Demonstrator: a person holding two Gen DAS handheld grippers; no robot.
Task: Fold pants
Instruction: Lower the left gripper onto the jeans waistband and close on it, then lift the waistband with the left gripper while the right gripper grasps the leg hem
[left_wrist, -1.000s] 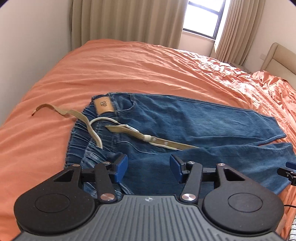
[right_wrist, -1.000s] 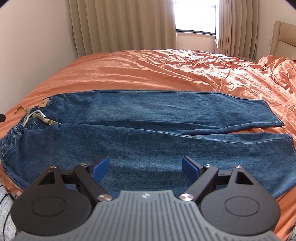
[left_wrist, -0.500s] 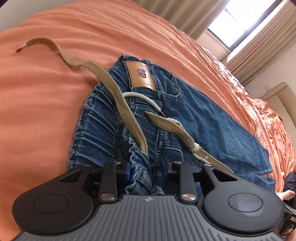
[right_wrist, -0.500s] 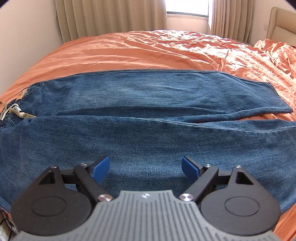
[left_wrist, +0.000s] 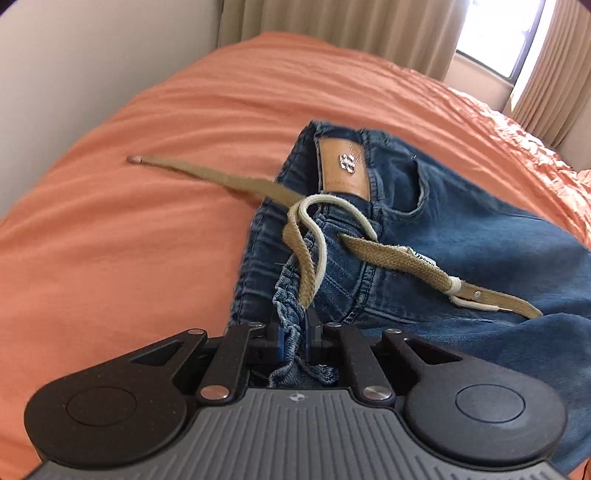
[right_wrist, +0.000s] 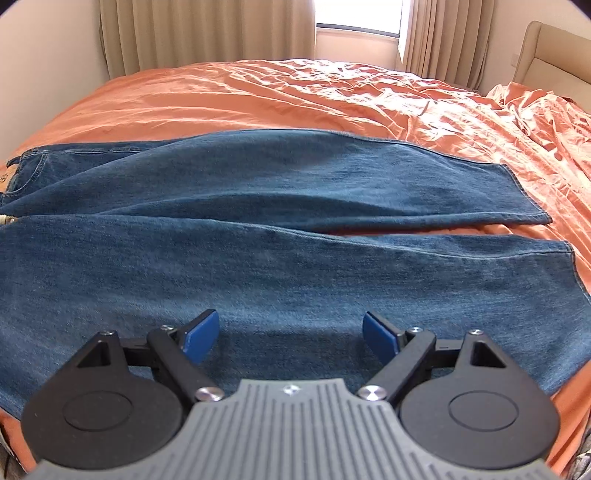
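Note:
Blue jeans (right_wrist: 280, 229) lie spread across an orange bed, both legs running to the right. In the left wrist view the waistband (left_wrist: 291, 314) has a tan leather patch (left_wrist: 343, 166) and a tan drawstring (left_wrist: 399, 254). My left gripper (left_wrist: 294, 338) is shut on the near waistband edge, which bunches between its fingers. My right gripper (right_wrist: 290, 332) is open, just above the near leg's lower edge, holding nothing.
The orange bedspread (right_wrist: 295, 96) is wrinkled at the far right. One drawstring end (left_wrist: 177, 168) trails left onto the bedspread. A wall (left_wrist: 74, 55) lies left, curtains (right_wrist: 207, 33) and a window behind. A beige headboard (right_wrist: 554, 51) stands at the right.
My left gripper closed fully on the waistband and has lifted it a little. My right gripper moved lower and closer to the near pant leg, still open.

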